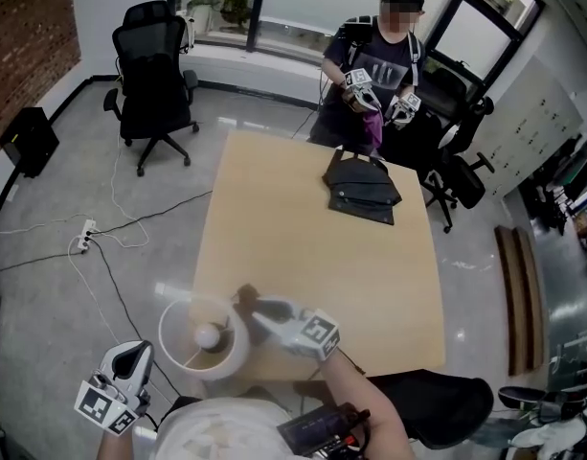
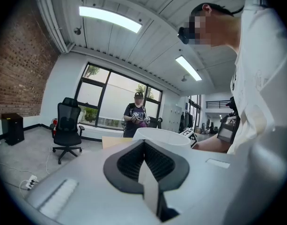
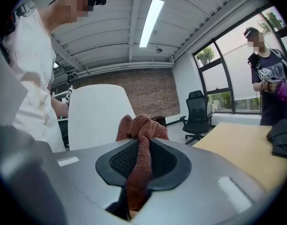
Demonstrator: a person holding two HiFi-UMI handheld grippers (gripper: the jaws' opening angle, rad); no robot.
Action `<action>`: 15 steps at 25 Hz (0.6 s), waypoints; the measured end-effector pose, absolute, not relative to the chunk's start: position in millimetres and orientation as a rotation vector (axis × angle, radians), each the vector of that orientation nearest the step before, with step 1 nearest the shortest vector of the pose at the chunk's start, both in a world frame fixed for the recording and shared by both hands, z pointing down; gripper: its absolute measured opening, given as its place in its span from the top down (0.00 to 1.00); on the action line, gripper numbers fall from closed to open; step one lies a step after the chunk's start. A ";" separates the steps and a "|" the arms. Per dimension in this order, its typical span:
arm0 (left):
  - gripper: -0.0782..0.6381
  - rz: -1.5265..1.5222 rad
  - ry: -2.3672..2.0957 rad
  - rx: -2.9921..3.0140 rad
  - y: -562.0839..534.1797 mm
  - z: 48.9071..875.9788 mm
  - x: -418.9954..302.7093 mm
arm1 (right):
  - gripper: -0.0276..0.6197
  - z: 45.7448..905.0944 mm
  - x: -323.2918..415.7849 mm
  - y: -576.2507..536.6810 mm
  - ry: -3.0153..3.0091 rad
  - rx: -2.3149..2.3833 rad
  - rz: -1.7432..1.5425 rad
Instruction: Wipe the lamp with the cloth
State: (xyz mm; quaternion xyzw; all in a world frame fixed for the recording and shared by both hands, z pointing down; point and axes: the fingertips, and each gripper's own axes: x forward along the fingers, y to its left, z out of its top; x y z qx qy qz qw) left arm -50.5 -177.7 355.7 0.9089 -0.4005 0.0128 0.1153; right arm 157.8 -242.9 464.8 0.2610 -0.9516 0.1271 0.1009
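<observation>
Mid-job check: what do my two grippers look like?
Left gripper and right gripper: light grey shells, black ribbed pads in a dark V-shaped mouth. Each carries a white cube with black square markers. Shirt is white.

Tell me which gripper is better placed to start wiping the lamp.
Right. The right gripper holds the cloth between its jaws and sits right beside the lamp. The left gripper is shut with nothing in it.
</observation>
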 end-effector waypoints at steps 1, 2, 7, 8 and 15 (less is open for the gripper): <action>0.89 0.042 -1.175 2.661 -177.3 356.6 -51.1 | 0.83 463.5 159.2 -244.8 -2.808 0.776 0.372; 0.89 0.048 -1.179 2.657 -176.2 358.4 -52.2 | 0.83 462.1 160.9 -246.3 -2.805 0.780 0.363; 0.89 0.025 -1.199 2.661 -180.7 364.4 -54.7 | 0.83 427.0 173.9 -266.3 -2.829 0.788 0.226; 0.89 0.019 -1.206 2.659 -181.0 365.1 -56.2 | 0.83 415.3 174.6 -269.1 -2.845 0.779 0.202; 0.89 0.010 -1.251 2.608 -168.0 361.6 -66.3 | 0.83 312.1 147.8 -271.8 -3.054 0.601 0.061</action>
